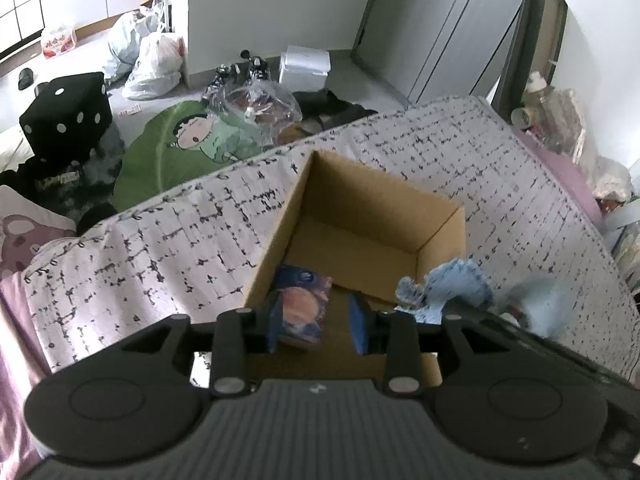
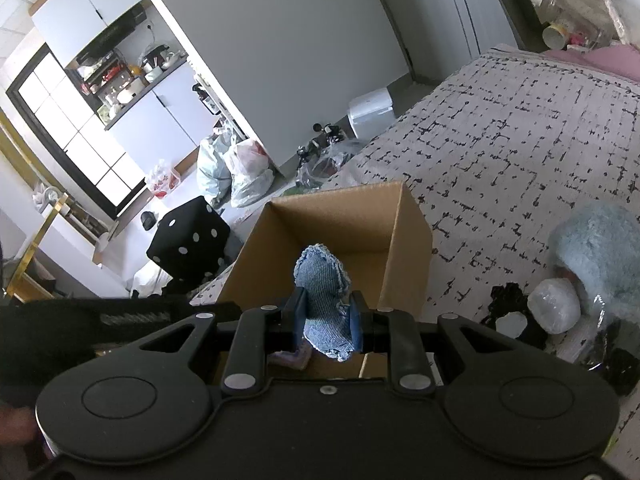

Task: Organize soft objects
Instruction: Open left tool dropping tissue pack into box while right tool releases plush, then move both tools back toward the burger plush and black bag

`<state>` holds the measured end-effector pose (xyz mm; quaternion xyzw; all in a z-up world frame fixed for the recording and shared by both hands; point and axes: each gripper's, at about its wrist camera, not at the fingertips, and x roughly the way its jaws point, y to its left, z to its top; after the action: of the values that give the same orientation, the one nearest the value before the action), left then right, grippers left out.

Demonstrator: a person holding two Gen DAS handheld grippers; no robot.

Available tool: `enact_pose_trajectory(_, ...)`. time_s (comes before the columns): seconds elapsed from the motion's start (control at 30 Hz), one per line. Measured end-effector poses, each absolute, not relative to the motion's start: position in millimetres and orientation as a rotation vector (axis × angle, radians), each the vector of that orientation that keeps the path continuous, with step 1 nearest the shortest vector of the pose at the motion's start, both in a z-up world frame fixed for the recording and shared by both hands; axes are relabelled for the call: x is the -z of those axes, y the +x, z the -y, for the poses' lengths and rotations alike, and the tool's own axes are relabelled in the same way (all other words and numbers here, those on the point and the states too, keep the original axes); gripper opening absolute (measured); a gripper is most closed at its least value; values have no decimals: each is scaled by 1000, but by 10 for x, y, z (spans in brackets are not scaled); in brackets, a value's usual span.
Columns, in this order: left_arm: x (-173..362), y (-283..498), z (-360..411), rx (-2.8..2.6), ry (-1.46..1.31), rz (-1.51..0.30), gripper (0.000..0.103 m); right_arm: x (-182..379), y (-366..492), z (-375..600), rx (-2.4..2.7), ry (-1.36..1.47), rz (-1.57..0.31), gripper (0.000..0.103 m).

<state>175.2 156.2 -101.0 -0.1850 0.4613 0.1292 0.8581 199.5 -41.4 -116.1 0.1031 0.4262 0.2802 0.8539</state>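
An open cardboard box [image 1: 280,220] stands on the patterned bedspread; it also shows in the right wrist view [image 2: 404,240]. A planet-print soft pack [image 1: 304,304] lies inside it. My left gripper [image 1: 318,328] is open above the box's near side, the pack just past its left finger. My right gripper [image 2: 326,320] is shut on a blue knitted cloth [image 2: 324,292] and holds it over the box; that cloth shows at the box's right rim in the left wrist view [image 1: 448,288].
A fluffy light-blue item [image 2: 600,244], a clear wrapped ball [image 2: 554,306] and black items [image 2: 516,312] lie on the bedspread [image 2: 520,140] right of the box. On the floor beyond are a black dice cushion [image 1: 66,120], a green cushion [image 1: 160,148] and plastic bags [image 1: 156,64].
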Motion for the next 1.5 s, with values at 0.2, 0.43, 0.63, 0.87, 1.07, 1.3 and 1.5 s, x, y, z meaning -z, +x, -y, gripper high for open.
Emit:
enact_pose_trajectory(0.2,855,1636,-1629,-295,-387,-937,52,1177,1959,341,-615,206,-916,29)
enact_pose_trajectory(0.43,712,1503,-1645,-322,-384,-910,72,1123,1917,342,-592,182,-909,72)
enact_pose_trajectory(0.63,555,1372,-1622,-345,-363,-887,81,992,1867,493,-562,214,-866,80)
enact_pose_trajectory(0.87,450,1300,-1473,-324,-356,-906,83,884,1770,682,-499,212,-839,94)
enact_pose_trajectory(1.07,416,1230,-1329,-331,-346,-904,92,769,1634,906,-459,180,-834,99)
enact_pose_trajectory(1.3,353,1144,-1040,-305,-309,-871,102,638,1568,1124,-464,180,-829,103)
enact_pose_trajectory(1.5,264,1056,-963,-304,-323,-843,103,543,1500,1296,-461,169,-820,103)
